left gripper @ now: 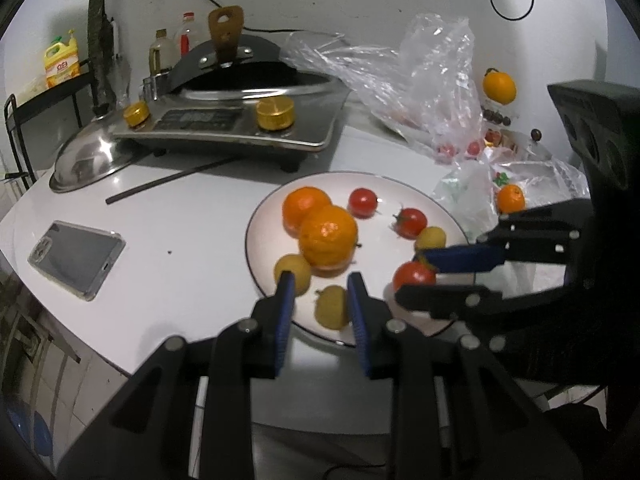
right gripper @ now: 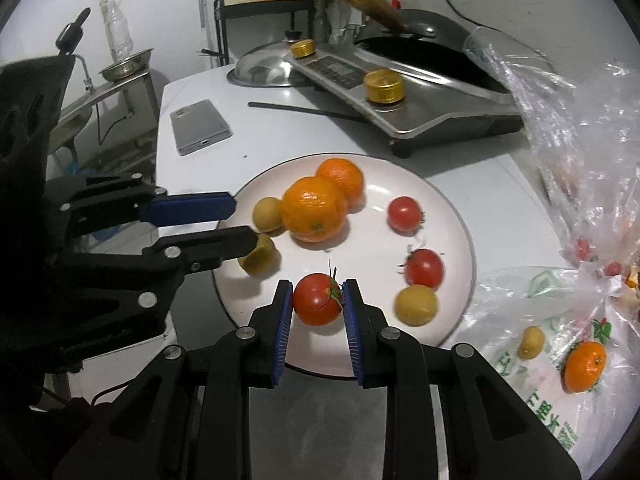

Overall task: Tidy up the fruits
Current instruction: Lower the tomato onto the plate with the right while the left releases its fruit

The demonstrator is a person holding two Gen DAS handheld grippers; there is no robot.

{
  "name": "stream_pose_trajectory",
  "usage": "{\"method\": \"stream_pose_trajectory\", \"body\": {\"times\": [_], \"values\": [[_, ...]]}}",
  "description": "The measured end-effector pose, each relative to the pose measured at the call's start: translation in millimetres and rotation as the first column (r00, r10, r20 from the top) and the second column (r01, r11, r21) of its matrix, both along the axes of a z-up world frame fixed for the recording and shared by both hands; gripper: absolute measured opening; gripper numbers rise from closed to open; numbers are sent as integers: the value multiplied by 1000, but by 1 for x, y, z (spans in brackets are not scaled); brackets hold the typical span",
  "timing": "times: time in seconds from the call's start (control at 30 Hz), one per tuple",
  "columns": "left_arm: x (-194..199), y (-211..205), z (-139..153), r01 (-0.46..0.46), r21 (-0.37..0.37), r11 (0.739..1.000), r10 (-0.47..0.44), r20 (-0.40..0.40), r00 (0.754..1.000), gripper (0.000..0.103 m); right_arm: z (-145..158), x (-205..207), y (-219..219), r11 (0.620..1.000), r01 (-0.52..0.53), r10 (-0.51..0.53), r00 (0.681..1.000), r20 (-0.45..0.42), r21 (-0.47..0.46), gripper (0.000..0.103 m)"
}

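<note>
Right gripper point(right gripper: 316, 300) is clamping a tomato point(right gripper: 317, 299) between its blue pads, at about 6 o'clock on the plate point(right gripper: 460, 216), low over the surface; can't tell if the tomato is touching it. Probably setting it down with the other tomatoes, which are sitting at 2 to 4 o'clock on the plate in the right view, so the reds are grouping on one side. Two oranges point(right gripper: 320, 200) are touching each other near plate centre toward 11 o'clock, and small yellow fruits are lying around the plate edge.

Left gripper point(left gripper: 320, 292) is hovering at the near rim of the plate in its own view, jaws close together, a narrow gap showing between the pads. Nothing is clamped; a yellow fruit point(left gripper: 331, 306) is lying on the plate just beyond the gap, and another point(left gripper: 298, 268) is sitting behind the left finger. Likely waiting its turn.

More fruit is sitting in the plastic bags point(right gripper: 580, 184) at 3 to 4 o'clock off the plate, so sorting looks partway done.
</note>
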State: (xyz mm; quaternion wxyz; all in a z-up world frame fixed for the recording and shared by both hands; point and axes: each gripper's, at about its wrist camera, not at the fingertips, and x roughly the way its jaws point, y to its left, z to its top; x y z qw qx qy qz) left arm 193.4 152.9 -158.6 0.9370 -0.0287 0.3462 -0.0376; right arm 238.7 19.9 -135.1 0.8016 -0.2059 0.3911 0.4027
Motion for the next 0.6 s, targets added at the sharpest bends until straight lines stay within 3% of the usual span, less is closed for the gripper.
{"method": "stream_pose_trajectory", "body": {"times": [0.6], "values": [[-5, 11, -7, -16, -15, 1000, 16, -7, 1000, 30, -11, -5, 18, 1000, -11, 11, 998, -67, 0, 27]]}}
